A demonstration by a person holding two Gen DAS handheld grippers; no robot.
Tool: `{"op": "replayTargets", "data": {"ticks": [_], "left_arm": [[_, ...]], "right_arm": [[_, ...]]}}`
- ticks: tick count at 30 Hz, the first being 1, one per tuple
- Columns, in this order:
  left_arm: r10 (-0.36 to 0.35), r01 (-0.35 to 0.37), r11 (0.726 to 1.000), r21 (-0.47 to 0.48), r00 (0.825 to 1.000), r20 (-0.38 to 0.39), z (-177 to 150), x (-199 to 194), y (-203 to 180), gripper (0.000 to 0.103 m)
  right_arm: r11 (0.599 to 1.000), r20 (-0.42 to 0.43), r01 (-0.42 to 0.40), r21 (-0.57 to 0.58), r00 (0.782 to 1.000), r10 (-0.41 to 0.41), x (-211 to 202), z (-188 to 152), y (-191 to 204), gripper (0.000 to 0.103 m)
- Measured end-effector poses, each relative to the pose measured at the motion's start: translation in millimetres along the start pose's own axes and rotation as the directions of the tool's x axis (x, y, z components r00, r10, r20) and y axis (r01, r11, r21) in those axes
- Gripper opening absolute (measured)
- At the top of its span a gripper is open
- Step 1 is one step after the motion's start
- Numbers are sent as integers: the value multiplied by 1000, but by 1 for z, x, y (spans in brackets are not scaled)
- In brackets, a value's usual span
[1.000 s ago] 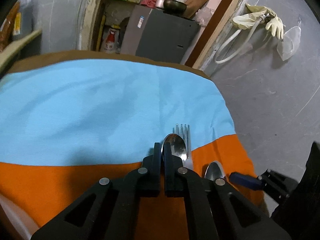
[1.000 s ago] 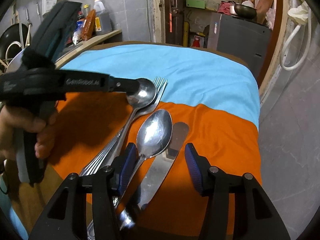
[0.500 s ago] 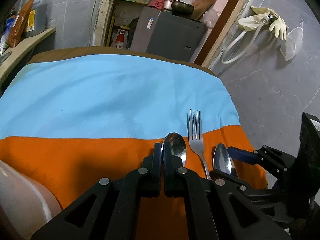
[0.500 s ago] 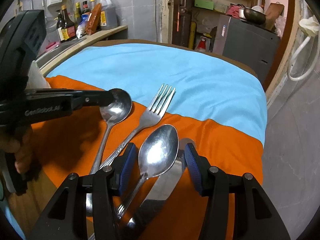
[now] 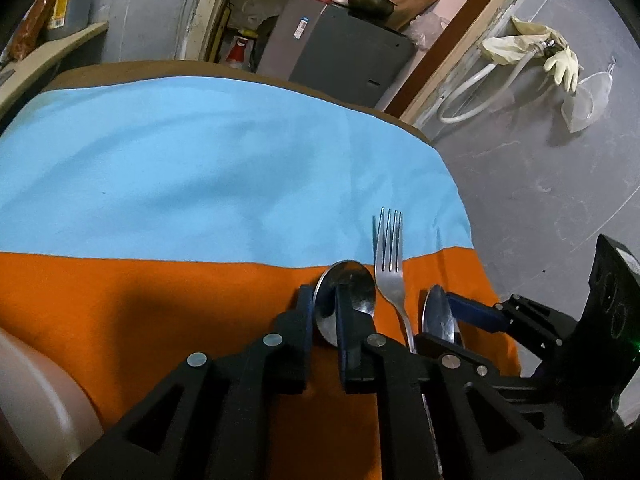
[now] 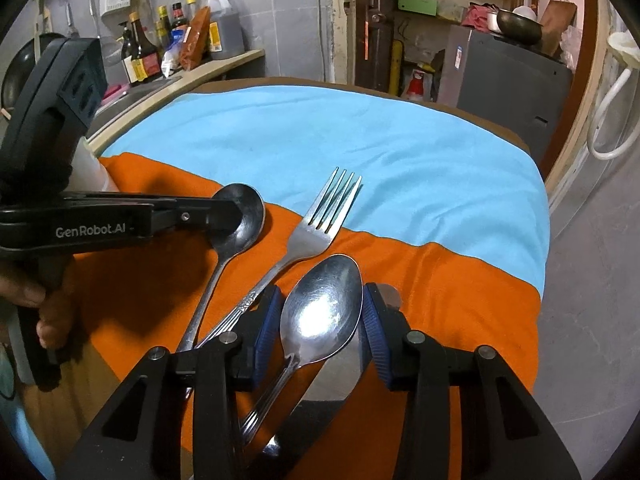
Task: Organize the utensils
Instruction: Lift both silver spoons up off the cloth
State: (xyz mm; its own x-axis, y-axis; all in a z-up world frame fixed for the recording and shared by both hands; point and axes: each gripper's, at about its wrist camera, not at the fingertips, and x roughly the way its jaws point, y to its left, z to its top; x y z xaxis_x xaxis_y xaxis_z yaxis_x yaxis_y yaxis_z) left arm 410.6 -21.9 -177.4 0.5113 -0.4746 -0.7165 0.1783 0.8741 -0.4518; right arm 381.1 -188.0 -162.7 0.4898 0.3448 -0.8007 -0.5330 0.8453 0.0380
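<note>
On the orange cloth [image 6: 440,300] lie a small round spoon [image 6: 240,220], a fork [image 6: 320,220], a large spoon [image 6: 320,312] and, under that spoon, a knife [image 6: 340,384]. My left gripper [image 5: 324,304] sits at the small spoon's bowl [image 5: 356,288]. Its jaws are opening, with a gap showing beside the bowl's rim. From the right wrist view, the left gripper [image 6: 228,216] reaches in from the left. My right gripper [image 6: 320,292] is closing, and its blue pads [image 6: 266,328] meet both edges of the large spoon's bowl.
A light blue cloth [image 6: 360,140] covers the far half of the table. Bottles [image 6: 180,48] stand on a counter at the left and a grey cabinet [image 6: 508,80] stands behind. The table's right edge drops to a grey floor [image 5: 540,184]. A hand [image 6: 40,308] holds the left gripper.
The left jaws have parted from the small spoon's bowl, which they carried leftward off the fork. The right fingers have drawn in onto the large spoon's bowl.
</note>
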Motion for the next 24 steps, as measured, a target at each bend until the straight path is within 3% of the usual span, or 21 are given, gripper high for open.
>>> {"op": "replayTargets", "data": {"ticks": [6,16,21,24], "left_arm": [[-23,23,1000,-10,1000,7,1,-1,4,5],[81,-93,992,91,989,123,-13,-24,-29,1],[119,-147,982,121,970,212,-27,-48,-44,1],[141,-182,974,137,954,264,-35,-59,-53,1]], "right_arm": [[1000,-8,19,-17,1000,-20,2,1,4,40],[998,-7,59,5,998,-59,-1,0,6,37],[997,135,23,67,990,-32,-33,-12,-5,37],[997,239,29,78,970,-47,-55,-20,-6,37]]}}
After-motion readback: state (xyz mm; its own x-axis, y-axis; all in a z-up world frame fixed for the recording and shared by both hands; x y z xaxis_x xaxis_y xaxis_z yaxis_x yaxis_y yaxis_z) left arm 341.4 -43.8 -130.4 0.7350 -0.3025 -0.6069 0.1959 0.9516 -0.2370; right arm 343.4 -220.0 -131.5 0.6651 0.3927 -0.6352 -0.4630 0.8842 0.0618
